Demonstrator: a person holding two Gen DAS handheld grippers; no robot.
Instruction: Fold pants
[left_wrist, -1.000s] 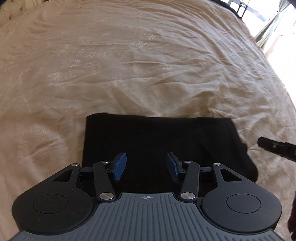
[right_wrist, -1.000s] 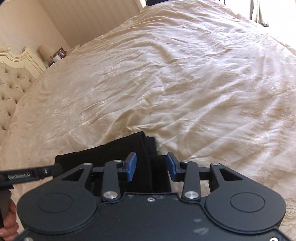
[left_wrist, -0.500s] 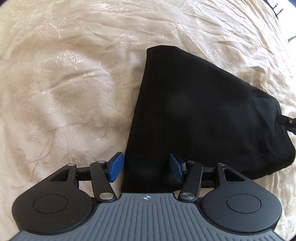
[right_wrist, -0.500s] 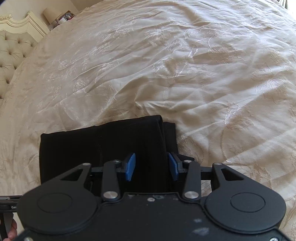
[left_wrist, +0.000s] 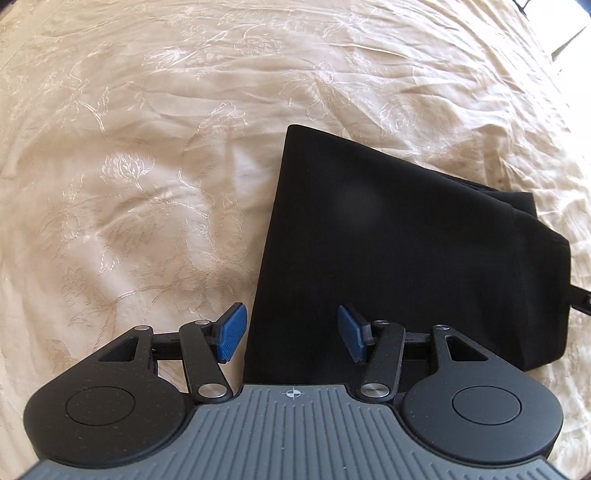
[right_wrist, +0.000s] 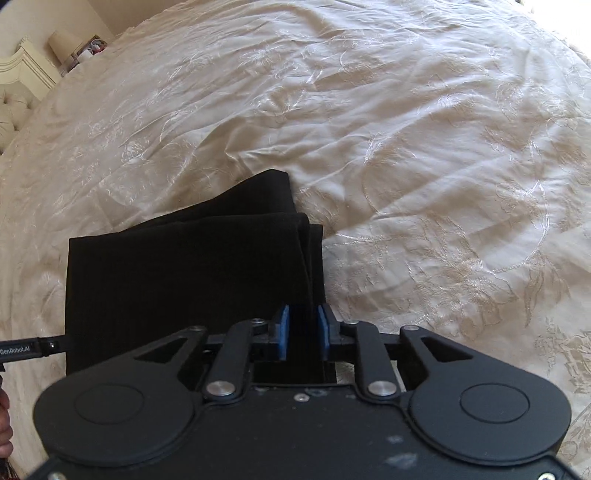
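The black pants (left_wrist: 399, 258) lie folded into a thick rectangle on the cream bedspread. My left gripper (left_wrist: 291, 334) is open, low over the pants' near left corner, with the left edge of the fabric between its blue pads. In the right wrist view the pants (right_wrist: 177, 266) show several stacked layers at their right edge. My right gripper (right_wrist: 303, 332) has its pads close together around the near right edge of the pants; the fabric fills the narrow gap.
The embroidered cream bedspread (left_wrist: 147, 166) spreads wide on all sides. A tufted headboard (right_wrist: 14, 99) and a lamp on a nightstand (right_wrist: 66, 44) stand at the far left. The tip of the other gripper shows at the left edge (right_wrist: 29, 349).
Both grippers dropped closer to the pants. The right gripper's pads narrowed from open to nearly closed around the right edge. The left gripper stayed open at the left corner.
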